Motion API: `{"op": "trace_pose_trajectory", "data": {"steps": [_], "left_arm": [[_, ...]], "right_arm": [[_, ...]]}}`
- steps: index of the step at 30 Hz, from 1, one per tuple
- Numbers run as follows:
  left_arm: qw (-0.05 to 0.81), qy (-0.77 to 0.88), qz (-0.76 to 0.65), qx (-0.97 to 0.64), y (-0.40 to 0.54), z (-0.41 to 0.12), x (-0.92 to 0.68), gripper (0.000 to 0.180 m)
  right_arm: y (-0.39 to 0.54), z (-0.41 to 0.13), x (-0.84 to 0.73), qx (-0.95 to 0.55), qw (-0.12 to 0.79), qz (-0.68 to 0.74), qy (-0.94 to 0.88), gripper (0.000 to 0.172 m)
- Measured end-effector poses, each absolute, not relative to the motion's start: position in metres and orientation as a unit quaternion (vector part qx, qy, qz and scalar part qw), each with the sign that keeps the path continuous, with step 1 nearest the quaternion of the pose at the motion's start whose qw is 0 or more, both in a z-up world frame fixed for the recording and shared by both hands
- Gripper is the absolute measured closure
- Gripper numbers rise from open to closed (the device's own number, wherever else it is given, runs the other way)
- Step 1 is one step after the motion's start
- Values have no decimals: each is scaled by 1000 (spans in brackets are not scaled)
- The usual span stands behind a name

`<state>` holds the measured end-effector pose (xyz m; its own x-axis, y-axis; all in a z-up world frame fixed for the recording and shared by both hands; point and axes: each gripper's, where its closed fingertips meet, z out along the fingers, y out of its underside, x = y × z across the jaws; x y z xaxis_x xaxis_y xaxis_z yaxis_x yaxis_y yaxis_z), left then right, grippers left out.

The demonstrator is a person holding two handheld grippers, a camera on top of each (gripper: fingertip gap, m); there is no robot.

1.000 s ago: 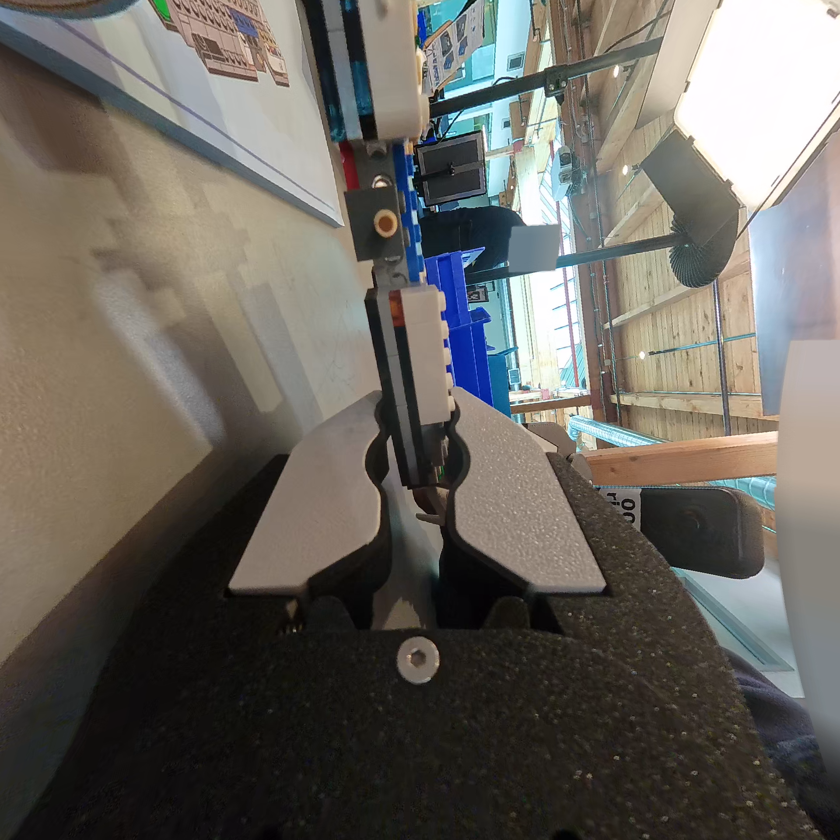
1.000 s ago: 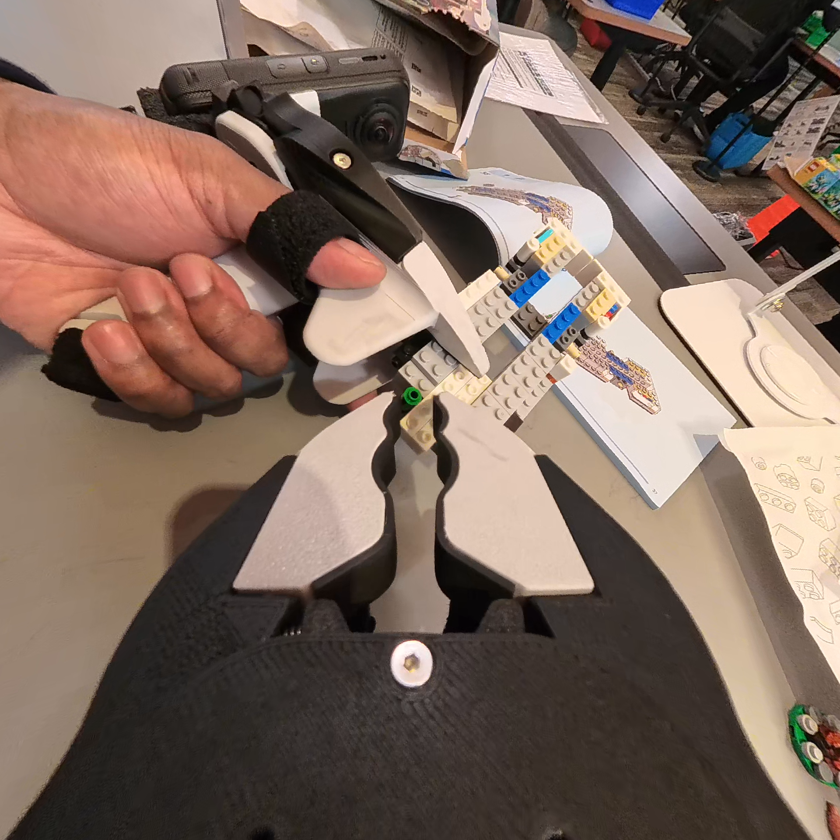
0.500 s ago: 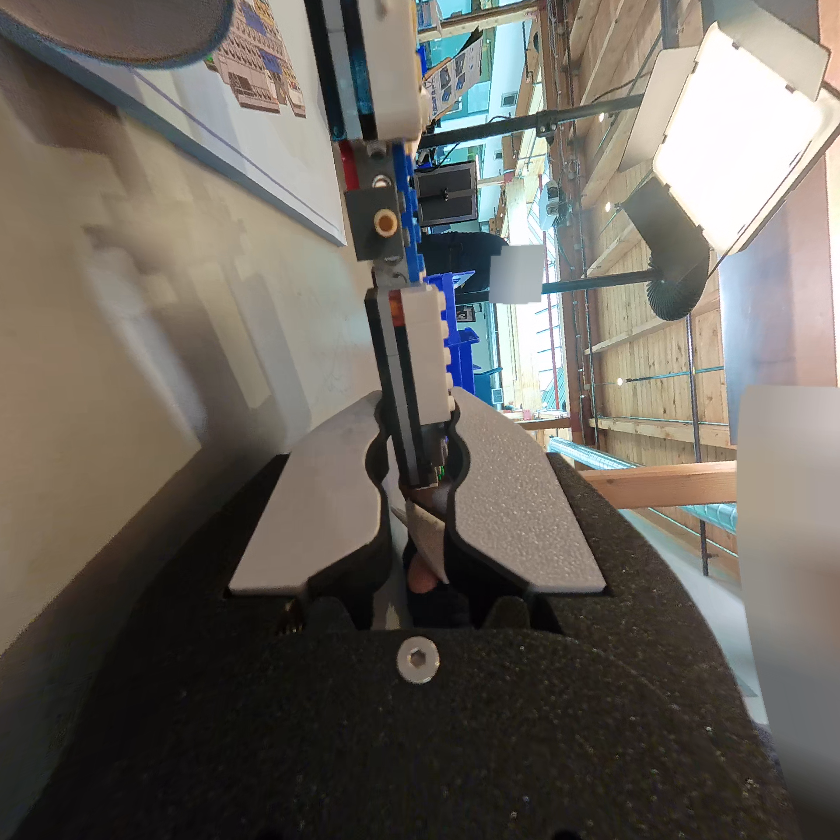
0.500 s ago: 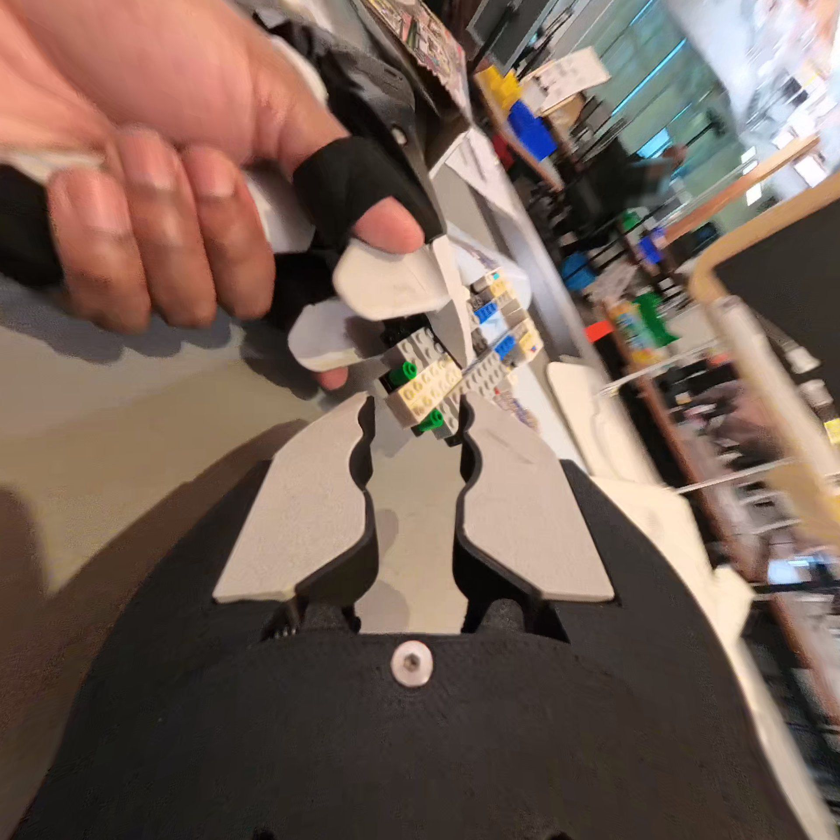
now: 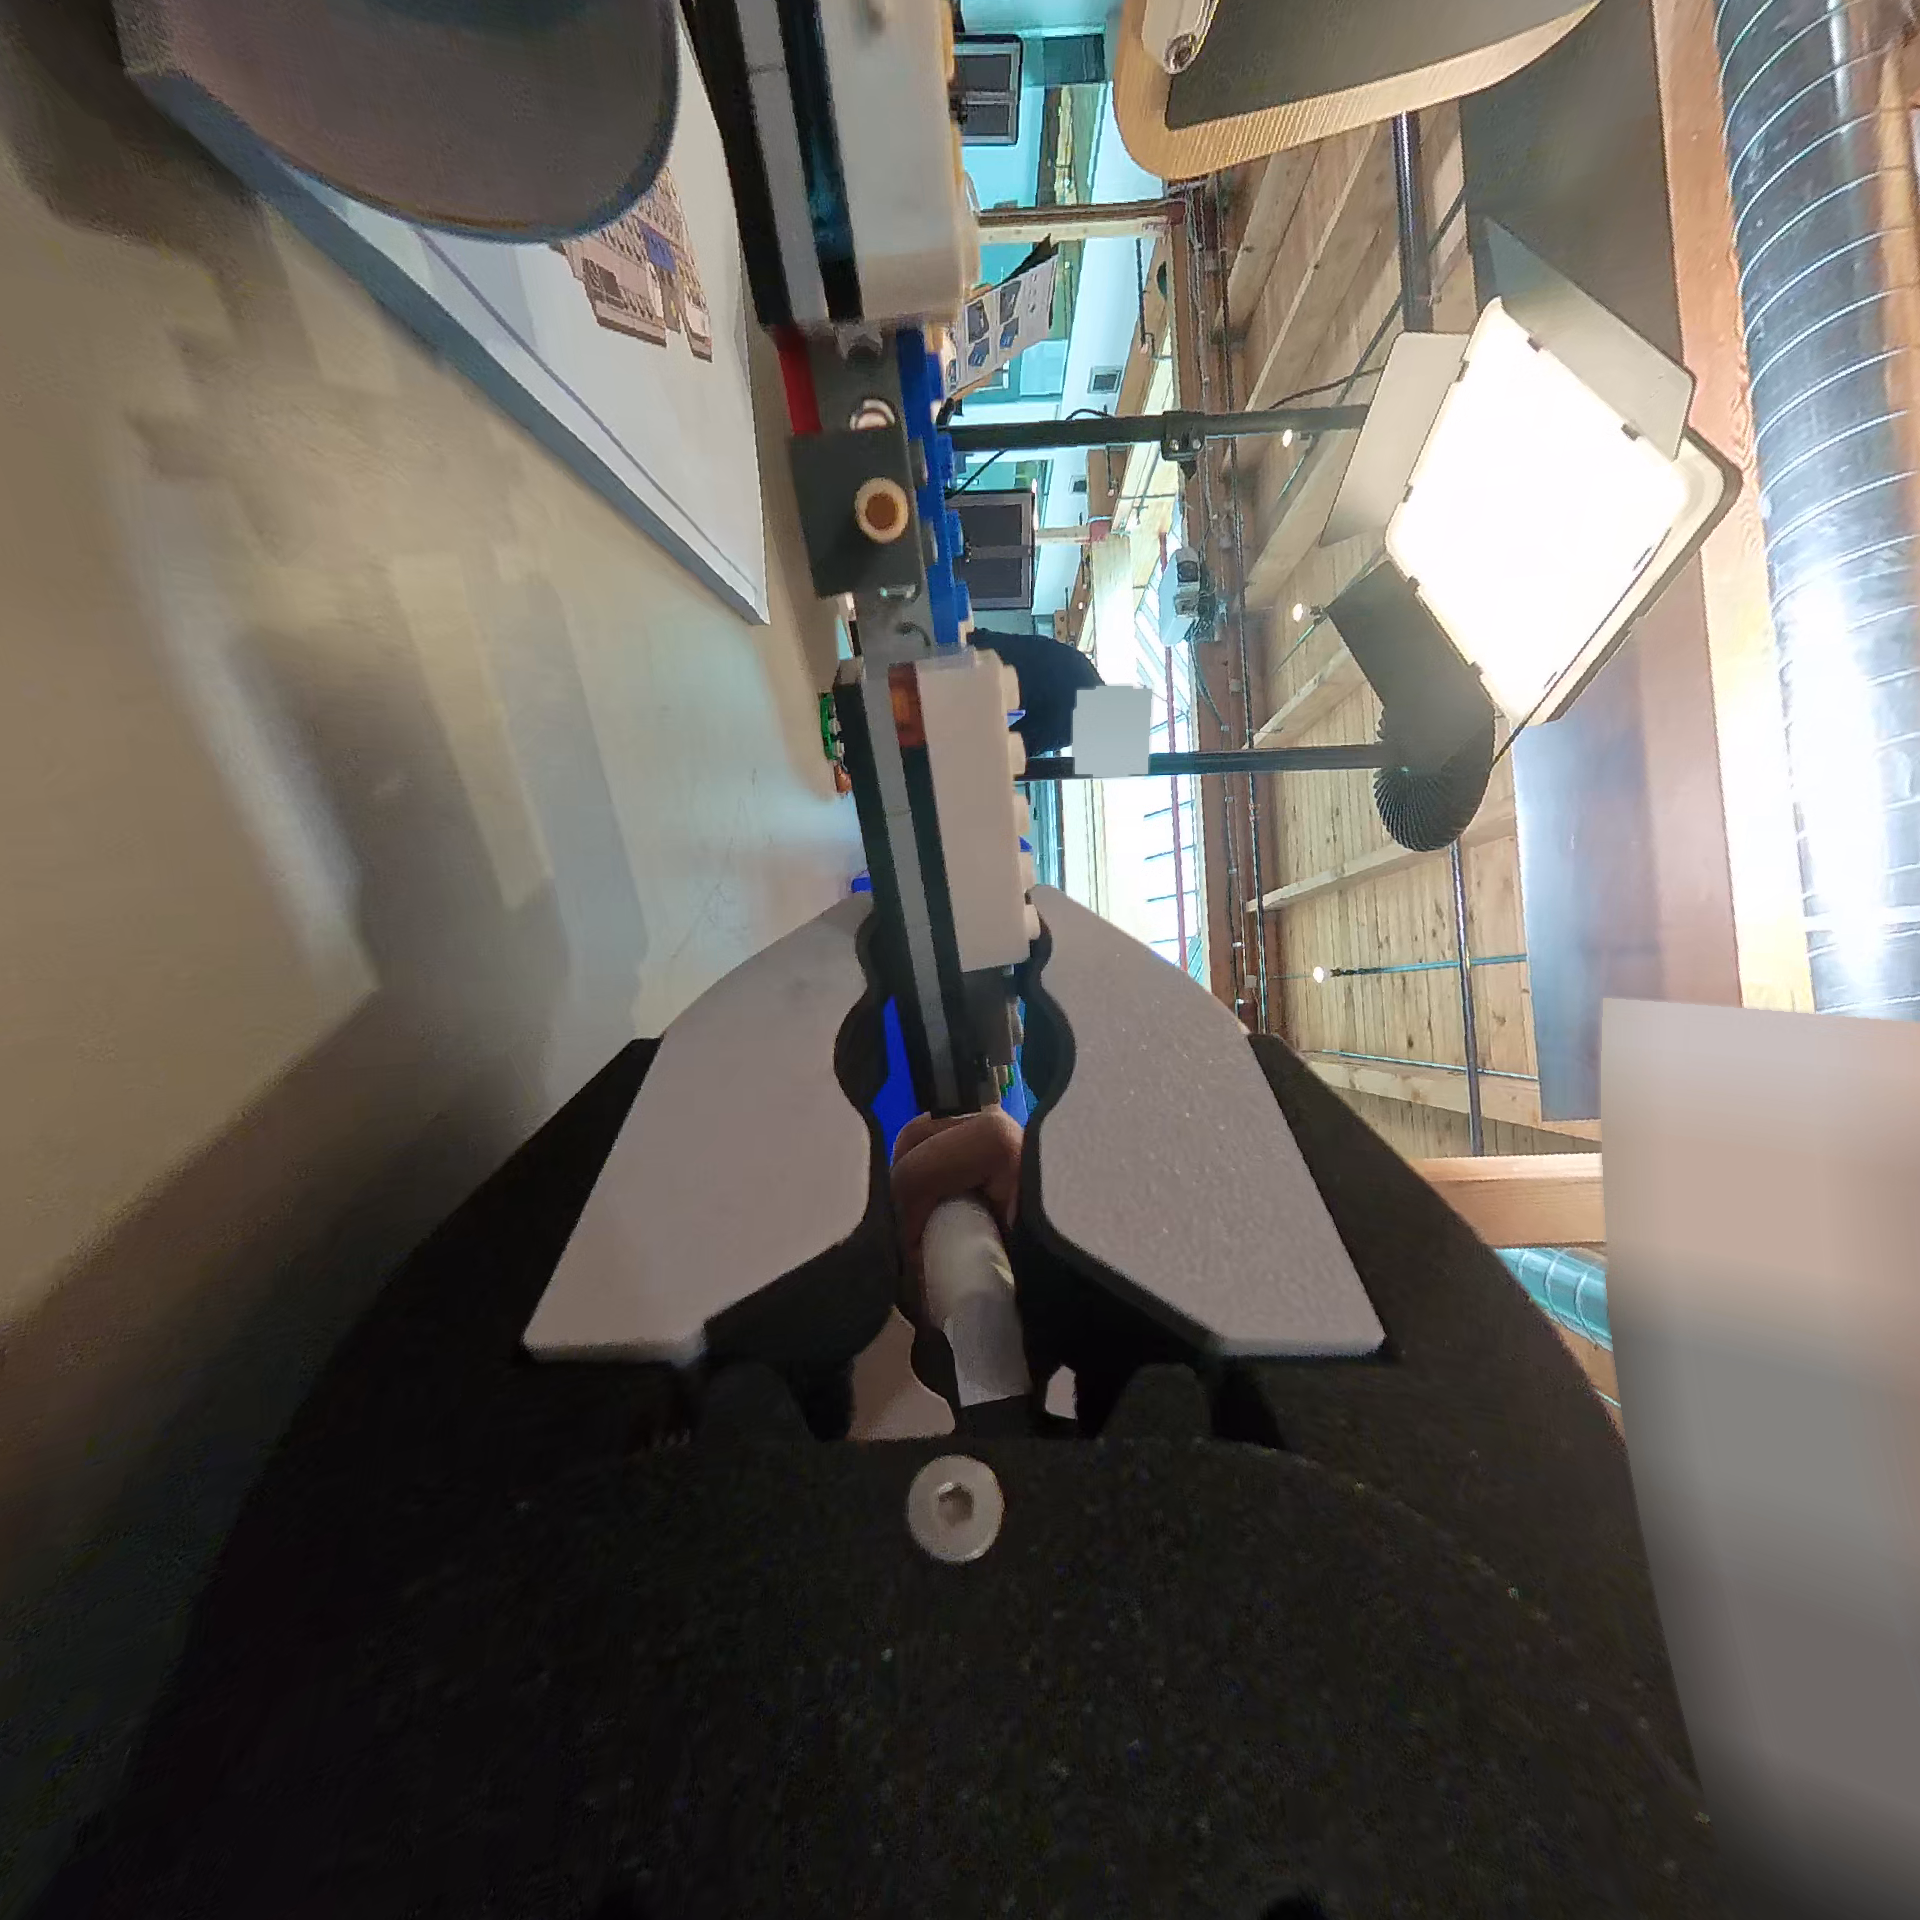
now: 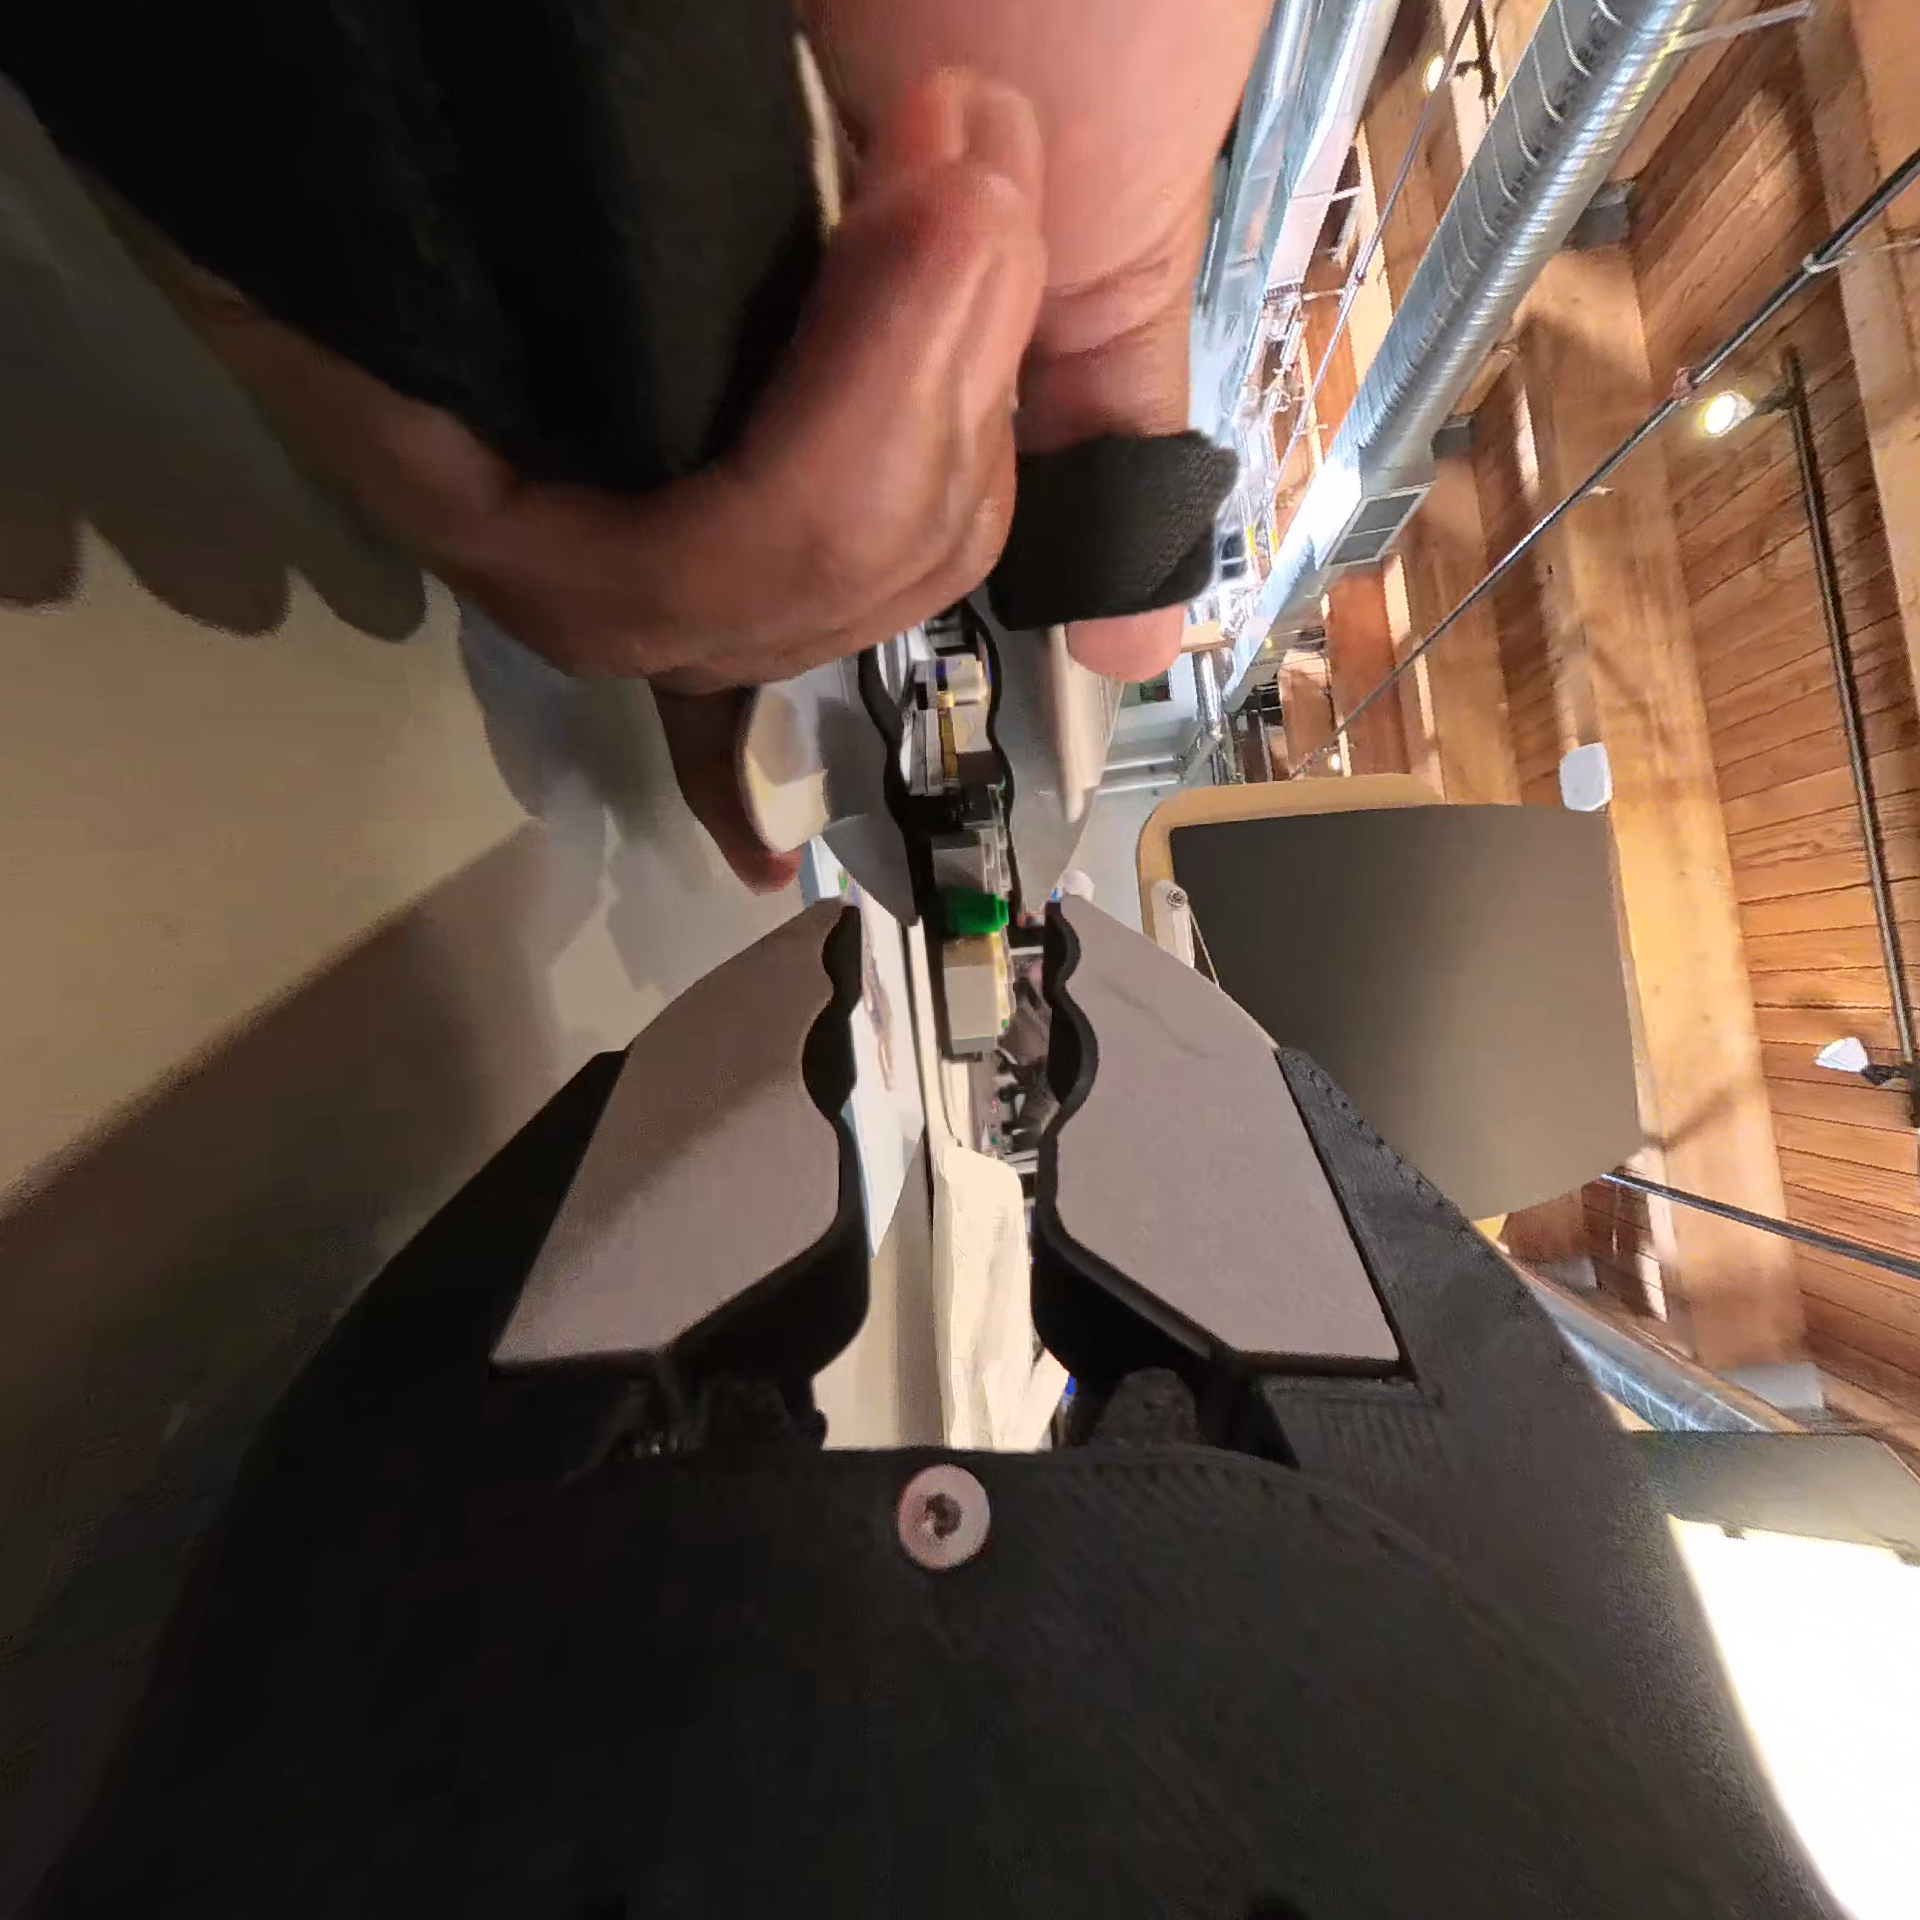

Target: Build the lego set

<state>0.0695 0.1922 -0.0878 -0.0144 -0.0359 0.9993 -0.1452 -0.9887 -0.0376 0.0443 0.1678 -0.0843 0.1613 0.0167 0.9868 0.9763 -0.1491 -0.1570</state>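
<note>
A long, thin brick model (image 5: 940,810) is clamped edge-on between the narrowly parted fingers of the left gripper (image 5: 951,935), both pads pressed against it. Layers of black and grey plate are seen along it, with a white studded brick on its right face, an orange piece at that brick's far end, a dark grey block with a tan hole farther out, and blue and red bricks beyond. From the right wrist view, the near end of the model is seen as a tan-grey brick (image 6: 977,992) under a green piece (image 6: 971,912). That end stands between the widely parted fingers of the right gripper (image 6: 951,935), with a clear gap on the left side; contact on the right side cannot be told. The left gripper is gripped by a hand (image 6: 883,416).

A beige-grey table (image 5: 312,831) is seen at the left, with a pale blue instruction sheet (image 5: 582,343) lying on it. To the right, wooden plank walls (image 5: 1371,987), a lit panel lamp (image 5: 1527,540) and a silver duct (image 5: 1829,520) are seen.
</note>
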Motion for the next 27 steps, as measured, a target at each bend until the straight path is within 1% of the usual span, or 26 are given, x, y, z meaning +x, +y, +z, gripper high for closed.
{"op": "trace_pose_trajectory", "data": {"steps": [11,27], "left_arm": [[33,-69,703,707,191,-90,69,160],[32,-77,697,712,190,-92,70,159]], "right_arm": [[173,-84,50,-587,492,-489,-417,147],[174,-87,52,-582,485,-494,-427,153]]}}
